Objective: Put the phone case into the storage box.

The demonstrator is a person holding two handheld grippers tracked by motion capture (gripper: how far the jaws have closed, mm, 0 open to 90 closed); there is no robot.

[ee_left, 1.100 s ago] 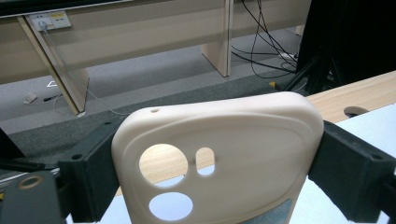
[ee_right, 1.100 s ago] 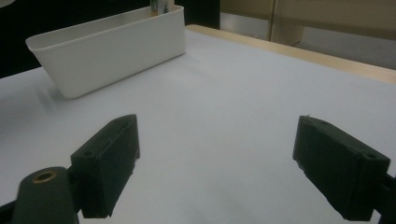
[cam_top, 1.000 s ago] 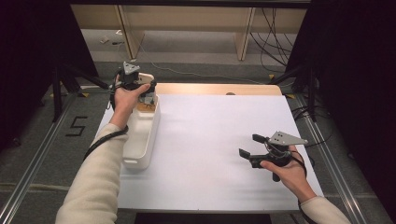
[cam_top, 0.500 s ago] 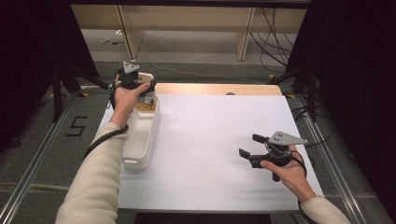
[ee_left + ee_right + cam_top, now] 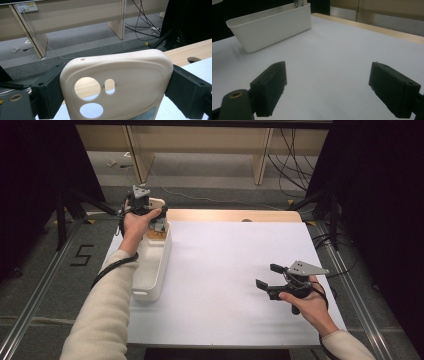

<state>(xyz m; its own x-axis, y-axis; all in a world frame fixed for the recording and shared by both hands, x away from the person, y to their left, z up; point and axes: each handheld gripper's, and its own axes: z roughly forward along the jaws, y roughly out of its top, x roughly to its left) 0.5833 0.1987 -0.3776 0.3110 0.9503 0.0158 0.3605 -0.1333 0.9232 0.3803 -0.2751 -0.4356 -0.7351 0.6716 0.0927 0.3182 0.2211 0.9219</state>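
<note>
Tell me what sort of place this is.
Probably a lab or workshop set up for recording handling work. A white-topped table stands between dark curtains, loose cables trail over the grey floor, and a person works with hand-held grippers: the left gripper holds a phone case over a white bin.

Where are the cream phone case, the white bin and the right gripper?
phone case (image 5: 130,82), left gripper view, middle of its back
white bin (image 5: 272,23), right gripper view, long side wall
right gripper (image 5: 267,276), high view, midway between its fingers
</note>
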